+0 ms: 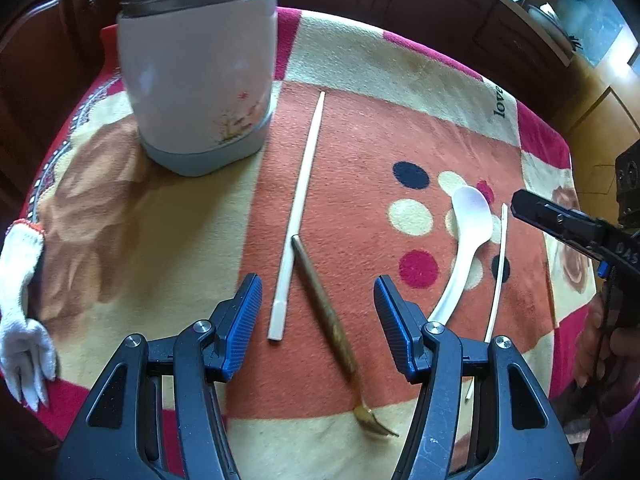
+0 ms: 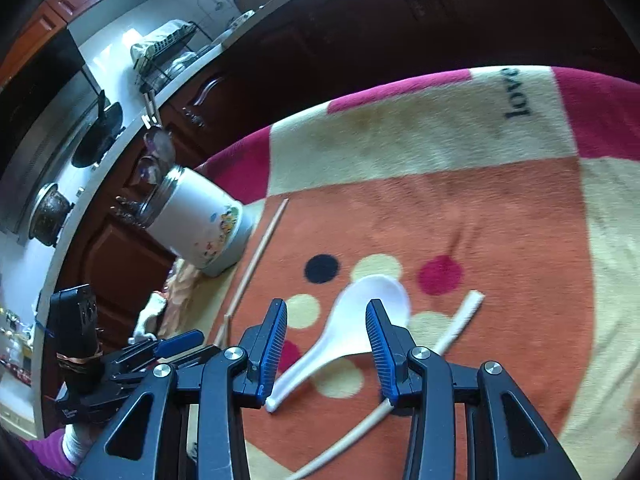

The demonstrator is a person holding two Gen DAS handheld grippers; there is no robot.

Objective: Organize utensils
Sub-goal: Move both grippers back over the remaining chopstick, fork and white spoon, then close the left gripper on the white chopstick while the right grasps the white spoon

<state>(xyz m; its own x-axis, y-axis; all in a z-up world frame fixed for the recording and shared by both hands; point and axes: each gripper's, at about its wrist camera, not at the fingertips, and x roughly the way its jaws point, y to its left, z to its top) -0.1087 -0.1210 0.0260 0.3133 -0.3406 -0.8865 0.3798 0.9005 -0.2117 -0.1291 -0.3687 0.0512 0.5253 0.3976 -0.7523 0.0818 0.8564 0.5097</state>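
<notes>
A white jar (image 1: 200,76) with a metal rim stands at the table's far left and holds some utensils; it also shows in the right wrist view (image 2: 200,228). My left gripper (image 1: 318,320) is open above a cream chopstick (image 1: 298,216) and a brown-handled fork (image 1: 324,308). My right gripper (image 2: 326,344) is open above a white spoon (image 2: 348,336), with a second cream chopstick (image 2: 452,332) beside it. The spoon (image 1: 464,240) and that chopstick (image 1: 498,272) also lie at the right in the left wrist view, under the right gripper (image 1: 560,220).
A patterned blanket (image 1: 360,140) covers the table. A white glove (image 1: 24,312) hangs over the left edge. Dark wooden cabinets (image 2: 360,20) and a kitchen counter (image 2: 120,80) with pots stand beyond the table.
</notes>
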